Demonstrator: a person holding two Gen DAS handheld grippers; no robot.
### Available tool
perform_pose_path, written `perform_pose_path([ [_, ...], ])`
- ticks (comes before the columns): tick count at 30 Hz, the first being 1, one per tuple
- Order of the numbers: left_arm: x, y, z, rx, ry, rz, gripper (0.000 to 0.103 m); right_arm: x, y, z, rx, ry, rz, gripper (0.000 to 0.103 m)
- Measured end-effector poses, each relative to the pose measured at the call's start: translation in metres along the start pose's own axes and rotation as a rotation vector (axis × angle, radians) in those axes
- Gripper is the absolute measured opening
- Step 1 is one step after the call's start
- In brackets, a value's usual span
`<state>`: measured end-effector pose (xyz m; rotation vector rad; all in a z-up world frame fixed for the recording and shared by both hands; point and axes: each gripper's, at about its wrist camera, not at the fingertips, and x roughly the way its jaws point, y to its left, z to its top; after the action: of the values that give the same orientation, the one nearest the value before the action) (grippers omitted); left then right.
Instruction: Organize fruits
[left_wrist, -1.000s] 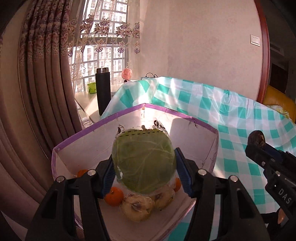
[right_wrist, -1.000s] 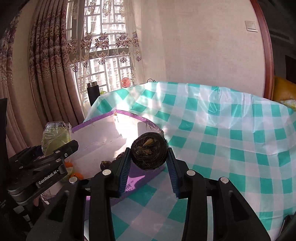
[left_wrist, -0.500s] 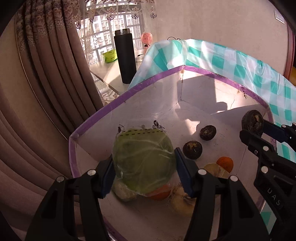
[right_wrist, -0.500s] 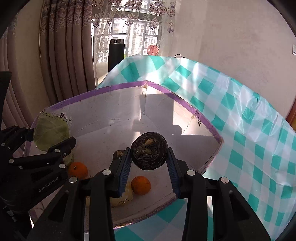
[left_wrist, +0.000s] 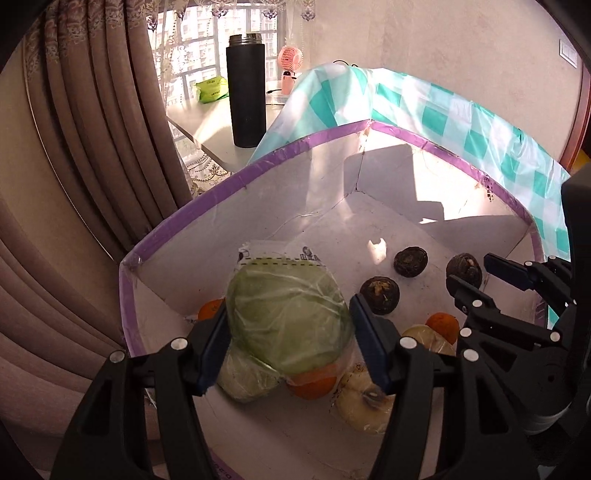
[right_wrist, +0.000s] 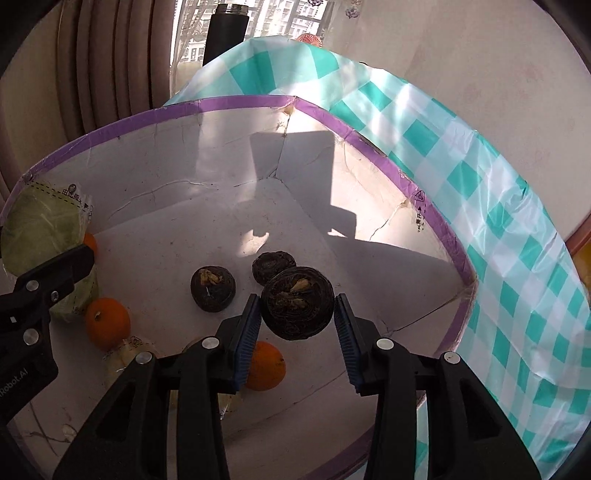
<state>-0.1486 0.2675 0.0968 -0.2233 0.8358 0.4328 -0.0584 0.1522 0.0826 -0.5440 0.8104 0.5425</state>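
Both tilted down into the purple-rimmed box (left_wrist: 207, 201). Left tongs (left_wrist: 286, 321) half wide, just been opening, bagged cabbage (left_wrist: 284, 295) loose between the pads, low over an orange (left_wrist: 314, 384) half hidden beneath. Right tongs (right_wrist: 297, 314) narrow, likewise just been opening, dark round fruit (right_wrist: 295, 306) between, gap at the right pad. Farther in, two more dark fruits (right_wrist: 212, 288) on the box floor.

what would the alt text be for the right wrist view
The right gripper, jaws just opening, has a dark round fruit between its blue pads above a white box with a purple rim. Below lie two more dark fruits, oranges and a bagged cabbage.
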Motion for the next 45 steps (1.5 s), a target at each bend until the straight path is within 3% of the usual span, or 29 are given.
perform_pose_path([
  [3, -0.005, 0.0, 0.001, -0.004, -0.031, -0.006, 0.087, -0.005, 0.003, -0.001, 0.004, -0.012, 0.0, 0.071],
  [4, -0.006, 0.001, 0.001, -0.007, -0.036, -0.008, 0.089, -0.006, 0.004, -0.002, 0.001, -0.017, 0.003, 0.079],
  [7, -0.003, 0.002, 0.0, -0.016, -0.027, -0.006, 0.094, -0.007, 0.014, -0.008, -0.017, -0.02, 0.001, 0.086],
  [10, 0.004, 0.001, -0.004, -0.012, -0.006, -0.014, 0.095, -0.007, 0.024, -0.013, -0.048, -0.029, -0.033, 0.086],
  [23, 0.012, 0.004, -0.006, 0.006, 0.044, -0.063, 0.095, -0.007, 0.023, -0.019, -0.057, -0.004, -0.016, 0.086],
  [34, 0.014, 0.003, -0.009, 0.048, 0.063, -0.062, 0.094, 0.011, 0.024, -0.005, -0.062, 0.18, 0.057, 0.087],
  [45, 0.015, 0.004, -0.009, 0.057, 0.065, -0.062, 0.094, 0.009, 0.024, -0.007, -0.068, 0.188, 0.071, 0.087],
])
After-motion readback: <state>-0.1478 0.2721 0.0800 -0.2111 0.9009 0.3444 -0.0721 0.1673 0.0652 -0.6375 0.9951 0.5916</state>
